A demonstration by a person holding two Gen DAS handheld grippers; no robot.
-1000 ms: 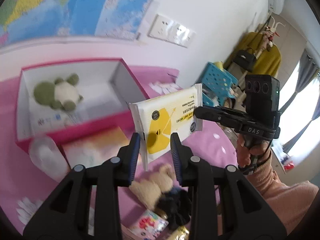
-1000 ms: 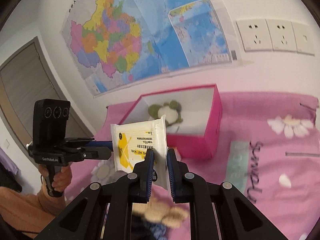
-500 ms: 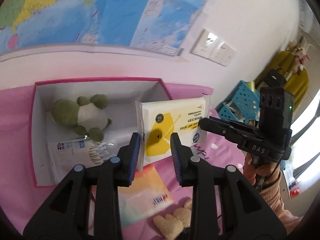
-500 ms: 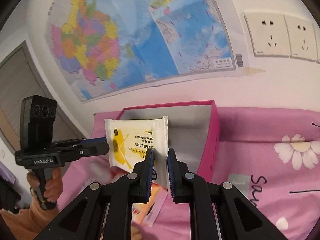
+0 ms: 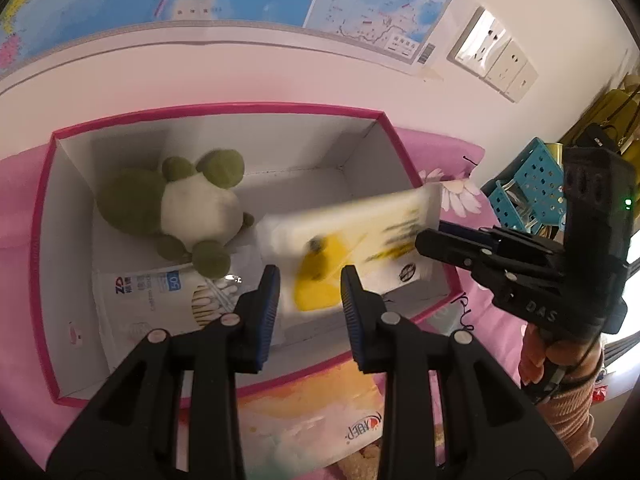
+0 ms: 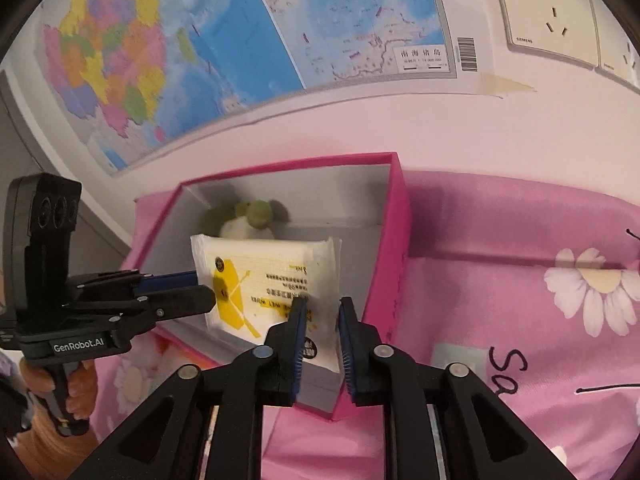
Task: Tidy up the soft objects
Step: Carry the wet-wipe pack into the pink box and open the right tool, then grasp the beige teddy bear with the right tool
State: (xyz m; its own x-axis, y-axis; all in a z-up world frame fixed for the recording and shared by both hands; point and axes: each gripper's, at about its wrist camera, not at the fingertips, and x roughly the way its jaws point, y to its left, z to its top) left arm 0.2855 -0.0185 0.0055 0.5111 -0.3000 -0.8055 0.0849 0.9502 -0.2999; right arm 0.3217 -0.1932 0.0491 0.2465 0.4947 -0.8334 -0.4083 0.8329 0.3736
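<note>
A white and yellow wet-wipes pack (image 5: 360,236) hangs inside the open pink box (image 5: 224,110), low over its right half and blurred in the left wrist view. My left gripper (image 5: 308,276) is shut on its left end, and from the right wrist camera that gripper (image 6: 200,292) pinches the pack (image 6: 272,276). My right gripper (image 6: 322,304) is opening; the pack's thin right edge stands between its pads, which no longer press on it. A green and white plush toy (image 5: 188,208) lies in the box's back left.
A cotton-swab pack (image 5: 160,300) lies on the box floor at the front left. An orange tissue pack (image 5: 320,420) and a brown plush (image 5: 360,464) lie in front of the box on the pink flowered bedspread (image 6: 520,280). A blue basket (image 5: 532,184) stands at the right.
Both grippers carried the wipes pack forward and down, from above the bedspread into the box. The right jaws have widened slightly. The pack now blurs in the left wrist view.
</note>
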